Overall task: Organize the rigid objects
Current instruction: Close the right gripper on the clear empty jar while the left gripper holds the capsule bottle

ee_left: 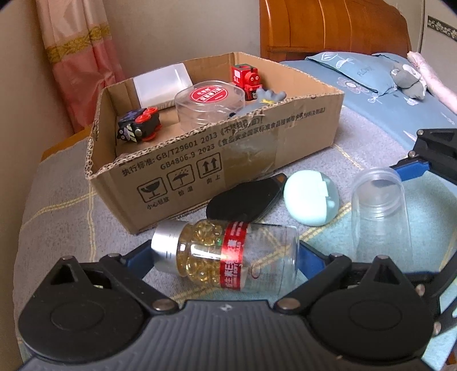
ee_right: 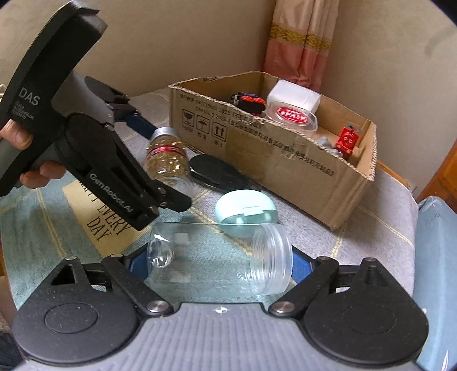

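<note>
My left gripper (ee_left: 225, 256) is shut on a capsule bottle (ee_left: 222, 254) with a silver cap and red label, held sideways just above the blanket; it also shows in the right wrist view (ee_right: 167, 155). My right gripper (ee_right: 220, 261) is shut on an empty clear plastic jar (ee_right: 220, 256), also seen in the left wrist view (ee_left: 380, 211). A cardboard box (ee_left: 228, 154) holds a red toy train (ee_left: 247, 78), a dark toy car (ee_left: 140, 124), a clear round tub with red label (ee_left: 210, 104) and a white box (ee_left: 161, 84).
A mint green round case (ee_left: 310, 198) and a black oval case (ee_left: 242, 199) lie on the blanket between the grippers and the box. A pillow (ee_left: 368, 71) and wooden headboard (ee_left: 328, 25) are behind, a curtain (ee_left: 82, 57) at the left.
</note>
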